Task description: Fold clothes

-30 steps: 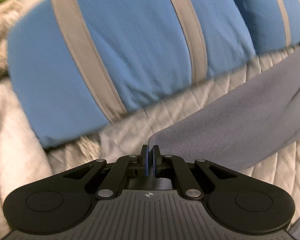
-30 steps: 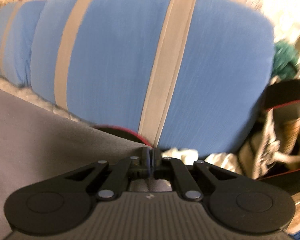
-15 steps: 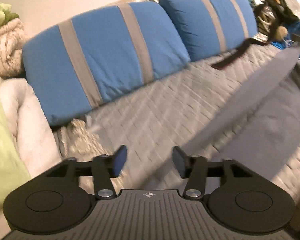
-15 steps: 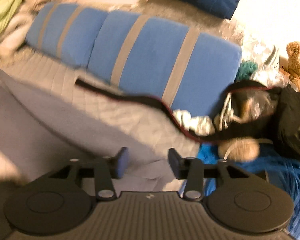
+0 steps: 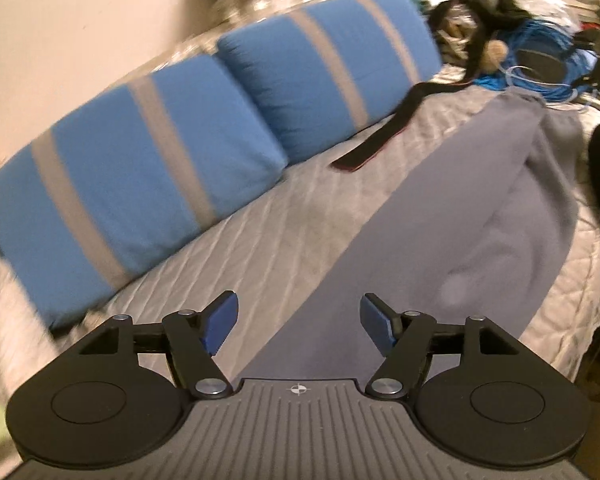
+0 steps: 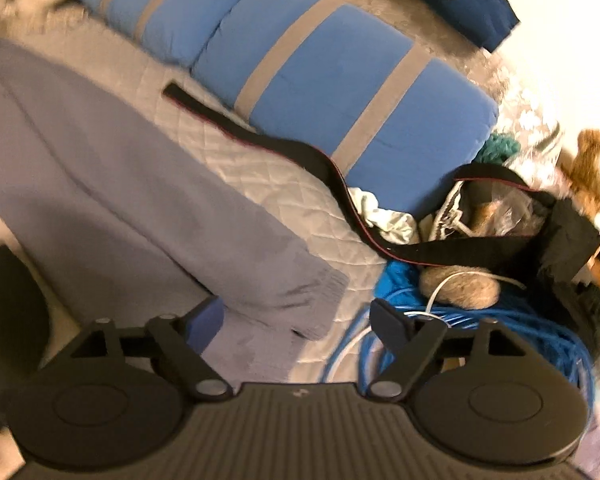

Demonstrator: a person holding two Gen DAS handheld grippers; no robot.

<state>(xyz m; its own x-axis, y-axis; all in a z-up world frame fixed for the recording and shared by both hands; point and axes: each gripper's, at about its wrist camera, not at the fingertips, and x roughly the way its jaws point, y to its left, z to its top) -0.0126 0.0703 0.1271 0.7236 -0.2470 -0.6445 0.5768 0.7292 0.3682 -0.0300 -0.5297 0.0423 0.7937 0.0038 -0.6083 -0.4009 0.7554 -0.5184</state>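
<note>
A long grey-purple garment (image 5: pixel 452 216) lies stretched out flat on the quilted grey bed cover (image 5: pixel 284 232), running from near my left gripper toward the far right. My left gripper (image 5: pixel 298 318) hovers above its near end, open and empty. In the right wrist view the same garment (image 6: pixel 112 184) runs from the upper left down to a ribbed cuff beside my right gripper (image 6: pixel 296 318), which is also open and holds nothing.
Two blue pillows with grey stripes (image 5: pixel 148 168) (image 6: pixel 340 76) line the far side of the bed. A black strap with red edging (image 6: pixel 284 152) lies along them. Blue cable coils (image 6: pixel 480 332), a black bag (image 6: pixel 520 216) and a stuffed toy (image 6: pixel 592 172) crowd the right end.
Both grippers were shut on the garment's edge one second ago; they have let go, opened wide and pulled back and up. The garment now lies flat on the bed.
</note>
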